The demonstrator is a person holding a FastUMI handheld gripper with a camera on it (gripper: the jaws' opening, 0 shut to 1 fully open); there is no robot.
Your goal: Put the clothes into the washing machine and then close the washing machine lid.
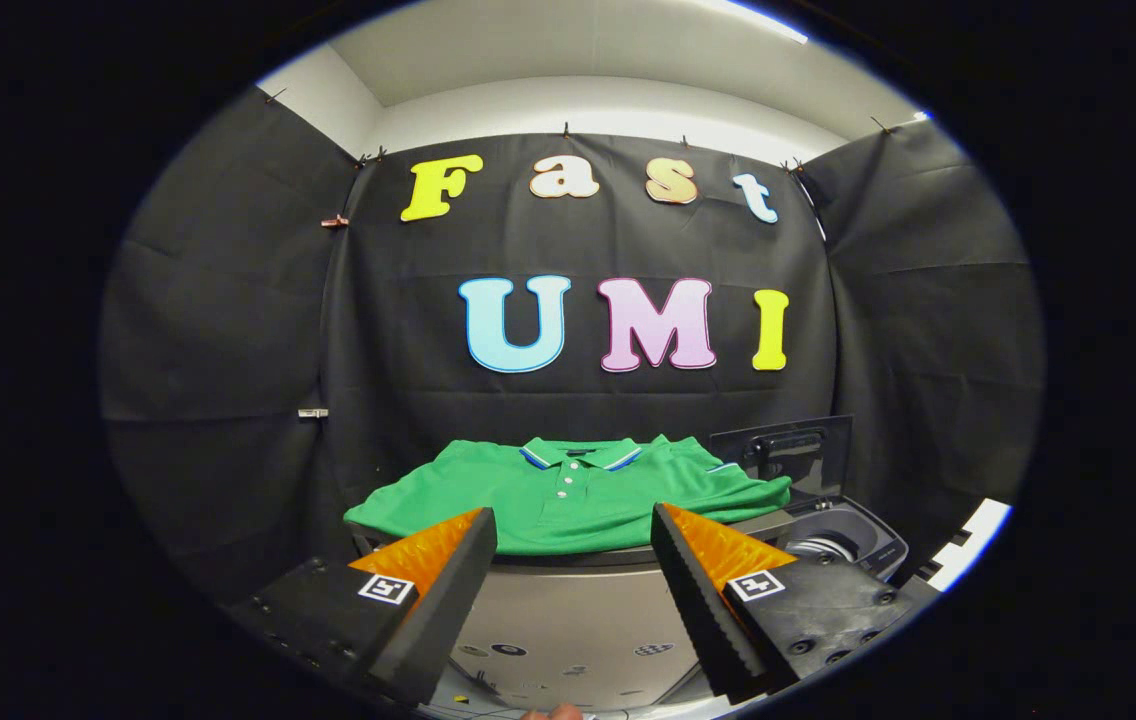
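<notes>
Black-draped booth w/ grey ceiling strip above, sitting behind a grey tabletop (568,556) at about mid-height beyond the fingers. Lying flat on that tabletop, spread out w/ collar up and buttons showing: green polo shirt (568,492), untouched, not yet lifted. Standing just to the right of the shirt, touching or nearly touching its sleeve edge: small washing machine (843,540), lid (783,452) propped upright and open, drum opening showing dark w/ a pale ring inside; can't tell if anything is already in there, looking empty as far as visible. Hovering short of the tabletop edge, well back from the shirt: hand-held gripper (573,545), fingers spread wide apart, released, gripping nothing, orange-backed pads framing the shirt's lower hem from this angle but not touching it. Peeking in at the very bottom between the finger bases: tip of a person's finger (553,712). Judging progress: basically at the start, 0 of 2 steps done. Remaining, prob. in this order: moving in over the tabletop, pinching a fold of the shirt, carrying it right and dropping it into the drum, then pushing the lid down shut. Worth noting re the next move: shirt being wide and flat vs. a small drum mouth, so likely needing bunching or stuffing, w/ sleeves maybe hanging over the rim and blocking the lid.
</notes>
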